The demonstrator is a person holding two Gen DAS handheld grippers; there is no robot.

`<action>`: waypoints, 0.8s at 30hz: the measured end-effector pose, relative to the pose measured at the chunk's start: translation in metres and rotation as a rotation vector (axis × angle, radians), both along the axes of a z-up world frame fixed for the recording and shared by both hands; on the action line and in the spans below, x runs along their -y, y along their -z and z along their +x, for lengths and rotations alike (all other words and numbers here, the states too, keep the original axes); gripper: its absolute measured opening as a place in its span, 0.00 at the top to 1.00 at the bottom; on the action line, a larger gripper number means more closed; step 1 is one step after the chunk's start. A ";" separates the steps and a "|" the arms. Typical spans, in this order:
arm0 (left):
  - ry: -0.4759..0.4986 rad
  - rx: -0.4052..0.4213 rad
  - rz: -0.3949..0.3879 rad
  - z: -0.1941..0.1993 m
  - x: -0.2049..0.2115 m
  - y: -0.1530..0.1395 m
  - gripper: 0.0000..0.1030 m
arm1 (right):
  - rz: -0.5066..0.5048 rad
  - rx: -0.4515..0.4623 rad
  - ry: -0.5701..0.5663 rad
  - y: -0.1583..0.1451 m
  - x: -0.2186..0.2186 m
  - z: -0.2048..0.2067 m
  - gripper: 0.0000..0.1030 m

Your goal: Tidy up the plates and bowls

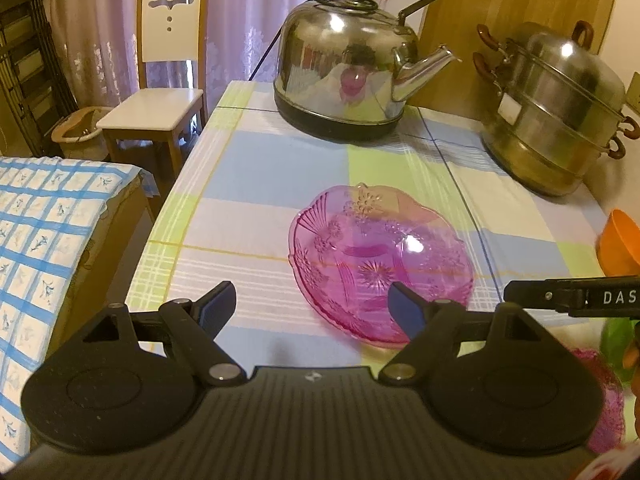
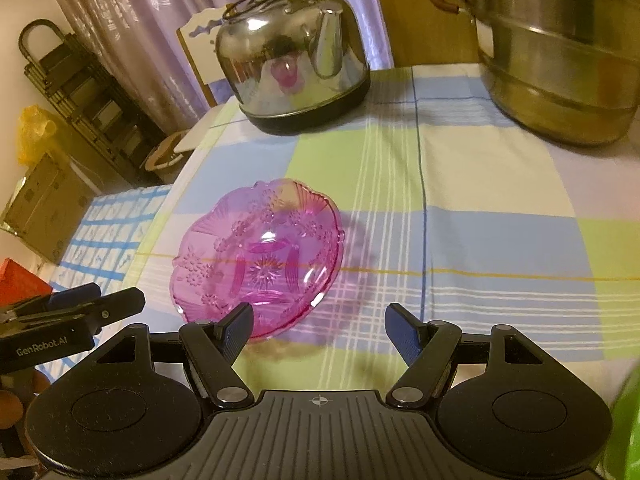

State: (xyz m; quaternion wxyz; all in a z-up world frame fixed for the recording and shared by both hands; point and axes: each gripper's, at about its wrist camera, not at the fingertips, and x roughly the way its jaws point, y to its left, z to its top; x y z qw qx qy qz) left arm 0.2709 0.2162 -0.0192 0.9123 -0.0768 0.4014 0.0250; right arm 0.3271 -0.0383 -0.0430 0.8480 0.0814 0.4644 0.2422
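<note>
A pink cut-glass plate (image 1: 382,264) (image 2: 260,256) lies flat on the checked tablecloth. My left gripper (image 1: 314,310) hovers open just before the plate's near-left rim, its right finger (image 1: 408,312) over the rim, nothing between the pads. My right gripper (image 2: 320,330) is open too, its left finger (image 2: 236,332) over the plate's near rim and bare cloth between its pads. An orange bowl (image 1: 620,244) shows at the right edge of the left wrist view. A second pink glass piece (image 1: 608,400) and something green (image 1: 618,344) sit low at the right, mostly hidden.
A steel kettle (image 1: 344,68) (image 2: 296,68) stands at the table's far side. A stacked steel steamer pot (image 1: 560,112) (image 2: 560,48) stands at the far right. A wooden chair (image 1: 160,92) and a cloth-covered surface (image 1: 44,248) lie off the table's left edge.
</note>
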 end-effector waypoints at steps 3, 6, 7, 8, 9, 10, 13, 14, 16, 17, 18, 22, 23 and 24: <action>0.004 -0.003 -0.007 0.010 -0.003 0.005 0.22 | 0.009 -0.013 0.002 0.004 -0.003 0.011 0.30; 0.012 -0.003 0.005 0.021 -0.004 0.008 0.26 | 0.002 -0.025 0.004 0.009 -0.007 0.022 0.30; 0.012 -0.005 0.000 0.025 -0.005 0.010 0.28 | -0.003 -0.028 0.004 0.012 -0.009 0.025 0.30; 0.012 -0.006 -0.008 0.029 -0.006 0.011 0.29 | -0.007 -0.034 0.005 0.015 -0.011 0.029 0.30; 0.010 -0.010 -0.014 0.033 -0.007 0.013 0.30 | -0.009 -0.041 0.006 0.018 -0.013 0.033 0.30; 0.008 -0.016 -0.014 0.037 -0.008 0.014 0.32 | -0.010 -0.051 0.007 0.021 -0.014 0.037 0.30; 0.006 -0.031 0.004 0.049 -0.009 0.019 0.39 | -0.005 -0.075 0.010 0.030 -0.016 0.047 0.33; 0.005 -0.036 0.001 0.053 -0.010 0.021 0.42 | -0.003 -0.082 0.011 0.033 -0.015 0.050 0.35; -0.005 -0.050 -0.022 0.059 -0.015 0.026 0.48 | 0.003 -0.104 0.010 0.038 -0.016 0.056 0.40; -0.010 -0.054 -0.031 0.061 -0.017 0.028 0.50 | 0.008 -0.113 0.010 0.040 -0.017 0.058 0.41; -0.016 -0.056 -0.043 0.064 -0.019 0.031 0.51 | 0.014 -0.119 0.010 0.043 -0.017 0.061 0.43; -0.026 -0.068 -0.075 0.072 -0.025 0.037 0.61 | 0.021 -0.138 0.012 0.049 -0.020 0.068 0.49; -0.025 -0.070 -0.082 0.073 -0.026 0.038 0.63 | 0.024 -0.143 0.013 0.050 -0.020 0.070 0.50; -0.023 -0.071 -0.090 0.074 -0.026 0.039 0.64 | 0.024 -0.147 0.014 0.052 -0.020 0.071 0.53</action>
